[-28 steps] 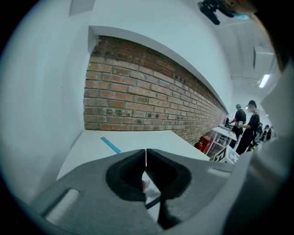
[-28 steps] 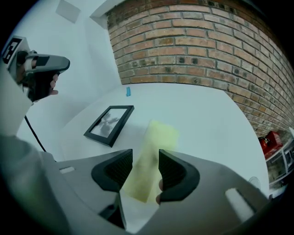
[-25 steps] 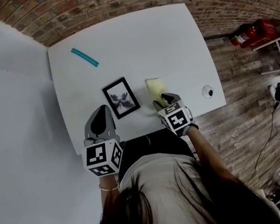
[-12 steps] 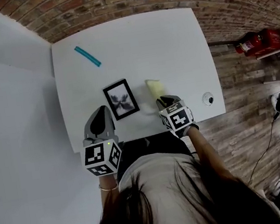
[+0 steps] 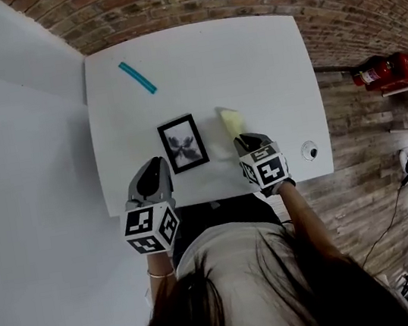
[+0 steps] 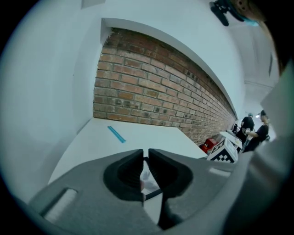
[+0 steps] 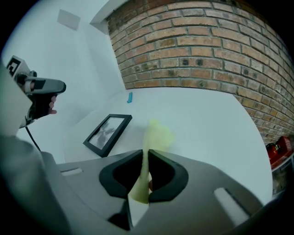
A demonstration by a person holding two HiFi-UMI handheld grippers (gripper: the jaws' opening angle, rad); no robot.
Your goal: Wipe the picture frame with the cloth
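Yellow cloth [image 5: 230, 121] pinched in the right tongs [image 5: 245, 142], just beside the picture frame [image 5: 183, 144].
Right jaws just closed on it; left tongs [image 5: 155, 166] have just eased barely apart, empty, near the frame on the table [image 5: 249, 59].

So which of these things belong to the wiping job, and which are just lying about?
Part of the job:
picture frame
yellow cloth

Just lying about:
teal stick
small round fitting
red fire extinguisher
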